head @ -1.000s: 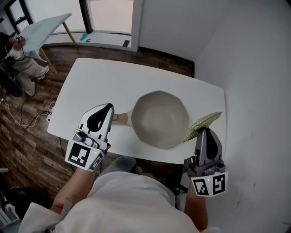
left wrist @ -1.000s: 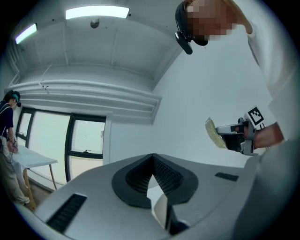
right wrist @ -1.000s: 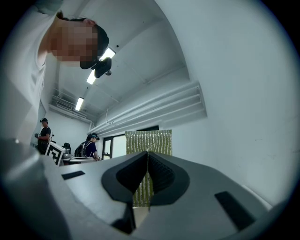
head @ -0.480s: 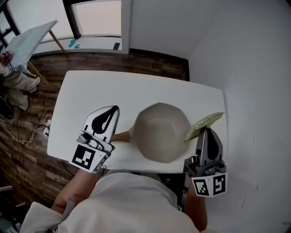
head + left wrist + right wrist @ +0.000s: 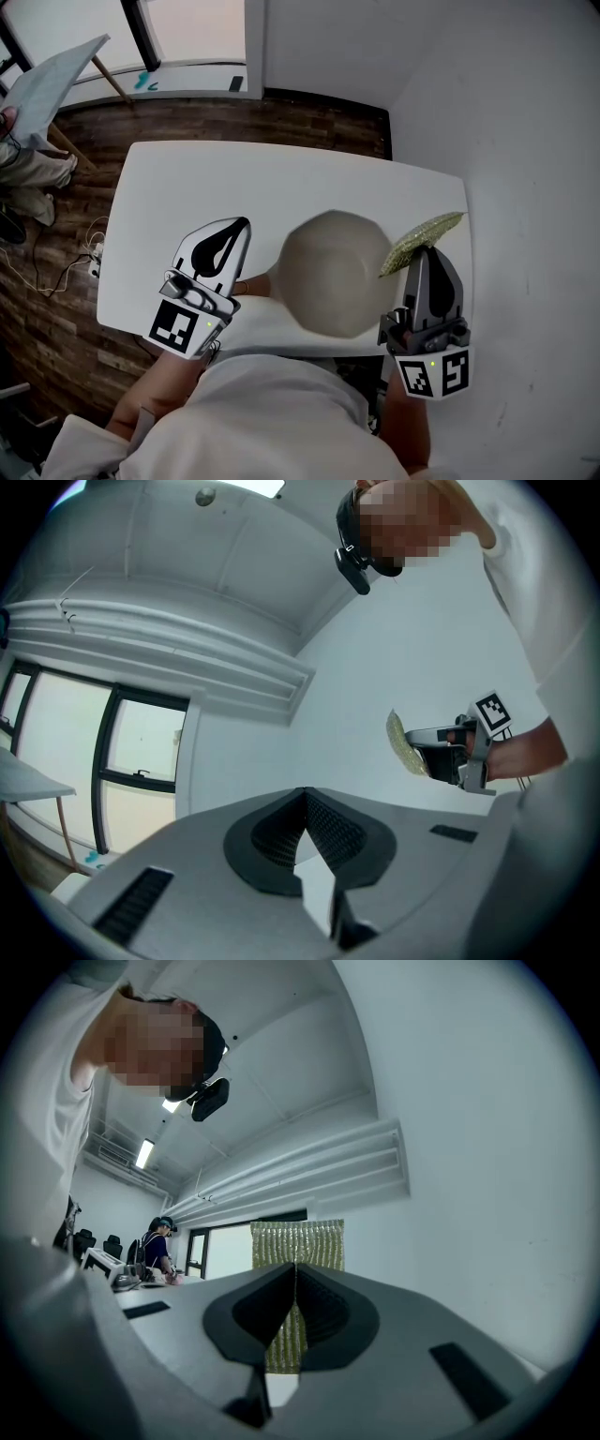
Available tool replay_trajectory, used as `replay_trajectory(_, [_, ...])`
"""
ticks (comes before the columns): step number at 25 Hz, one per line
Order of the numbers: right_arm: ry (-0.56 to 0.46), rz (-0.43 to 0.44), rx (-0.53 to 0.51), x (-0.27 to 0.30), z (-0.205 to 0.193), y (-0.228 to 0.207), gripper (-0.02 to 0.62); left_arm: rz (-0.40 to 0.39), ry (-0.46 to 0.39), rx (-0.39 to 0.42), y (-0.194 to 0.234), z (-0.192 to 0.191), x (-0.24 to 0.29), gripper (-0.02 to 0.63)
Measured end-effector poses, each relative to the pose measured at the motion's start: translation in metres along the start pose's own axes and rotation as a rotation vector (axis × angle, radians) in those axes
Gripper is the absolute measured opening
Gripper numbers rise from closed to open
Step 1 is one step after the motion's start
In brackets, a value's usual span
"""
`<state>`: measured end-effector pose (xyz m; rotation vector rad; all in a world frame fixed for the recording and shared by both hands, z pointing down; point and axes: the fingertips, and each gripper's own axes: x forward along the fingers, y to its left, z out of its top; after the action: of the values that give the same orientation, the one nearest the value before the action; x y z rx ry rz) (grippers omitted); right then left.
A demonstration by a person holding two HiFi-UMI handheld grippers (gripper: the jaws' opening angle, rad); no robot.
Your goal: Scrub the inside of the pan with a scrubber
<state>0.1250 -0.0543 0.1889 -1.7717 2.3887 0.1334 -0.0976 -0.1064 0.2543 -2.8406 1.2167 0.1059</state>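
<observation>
Scrubbing not begun; right tongs (image 5: 427, 253) clamp the scrubber (image 5: 421, 239) over the surface's (image 5: 187, 187) right edge, beside the pan (image 5: 333, 277); left tongs (image 5: 238, 227) together, empty.

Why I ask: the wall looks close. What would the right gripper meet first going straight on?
Probably the white wall beyond the table; the right gripper, shut on the scrubber, points past the pan, though depth is unclear.
</observation>
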Motion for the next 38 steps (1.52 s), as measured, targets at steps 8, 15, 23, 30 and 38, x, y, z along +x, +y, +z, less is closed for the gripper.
replay_trajectory(8, [0.045,0.042,-0.001,0.002,-0.007,-0.005,0.023,0.011,-0.021,0.019,-0.009,0.009,-0.006,0.006])
replay_trajectory(15, [0.068,0.097,0.030,0.001,-0.019,-0.013,0.023,0.002,-0.081,0.003,-0.024,0.017,-0.005,0.006])
replay_trajectory(23, [0.100,0.092,0.067,-0.002,-0.039,-0.022,0.023,0.042,-0.094,-0.027,-0.020,0.006,-0.011,0.006])
replay_trajectory(30, [0.159,0.088,0.094,-0.011,-0.058,-0.025,0.023,0.034,-0.038,-0.032,-0.014,-0.011,-0.014,0.006])
replay_trajectory(38, [0.232,0.100,0.105,-0.024,-0.087,-0.026,0.023,-0.036,0.039,-0.020,-0.021,-0.039,-0.019,0.006])
